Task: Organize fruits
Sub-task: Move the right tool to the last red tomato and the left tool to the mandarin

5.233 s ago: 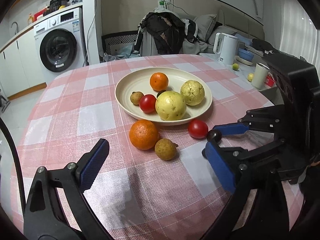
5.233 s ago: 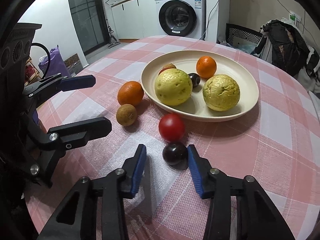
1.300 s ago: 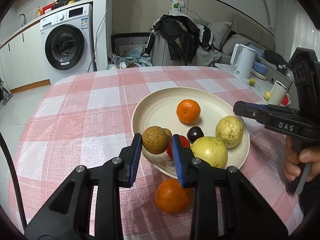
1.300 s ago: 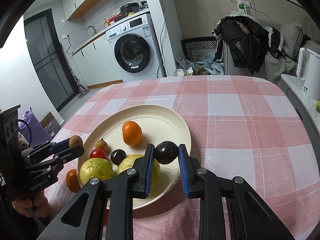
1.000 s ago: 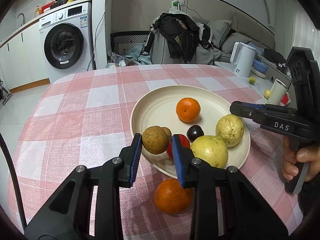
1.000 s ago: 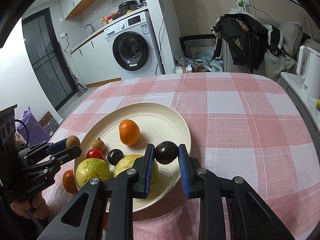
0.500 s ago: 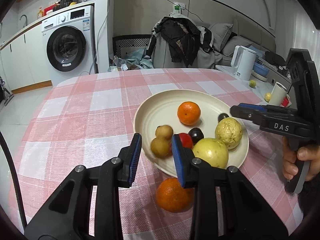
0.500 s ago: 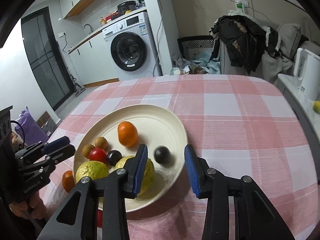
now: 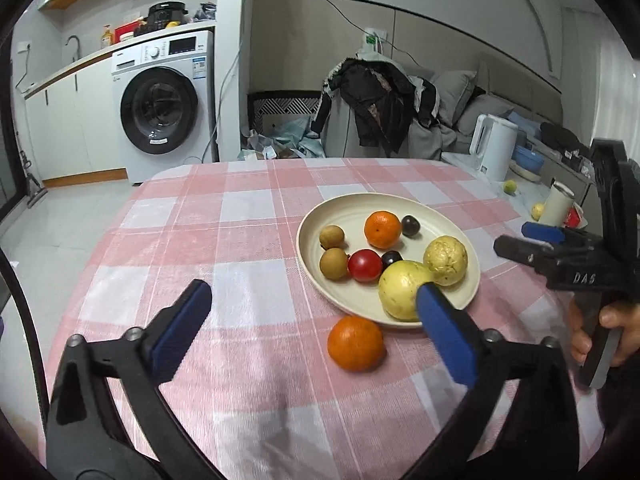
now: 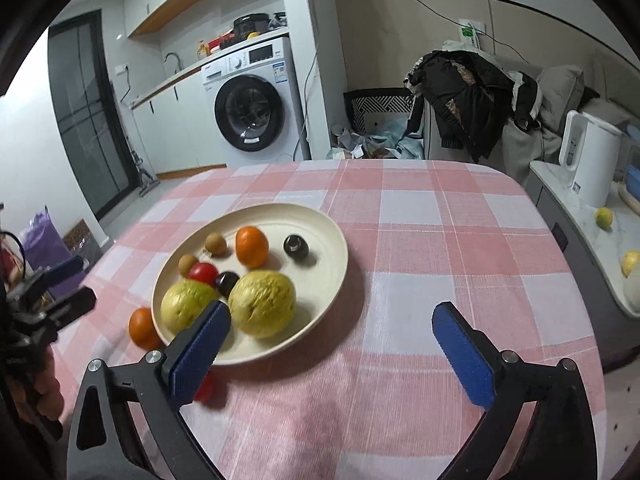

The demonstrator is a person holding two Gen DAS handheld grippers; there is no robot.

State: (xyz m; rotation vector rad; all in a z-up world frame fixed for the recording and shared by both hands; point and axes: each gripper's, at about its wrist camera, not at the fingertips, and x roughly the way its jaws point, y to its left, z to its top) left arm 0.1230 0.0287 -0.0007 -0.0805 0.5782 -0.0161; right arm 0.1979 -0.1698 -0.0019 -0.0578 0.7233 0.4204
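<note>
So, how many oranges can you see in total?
2. One orange lies on the plate, near its far side. The other orange sits on the tablecloth, just beside the plate's near rim. None seems hidden.

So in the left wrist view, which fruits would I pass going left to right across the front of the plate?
Brown fruit → red tomato → dark plum → yellow guava → second guava.

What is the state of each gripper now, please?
Left gripper: open, holding nothing.
Right gripper: open, holding nothing.
</note>
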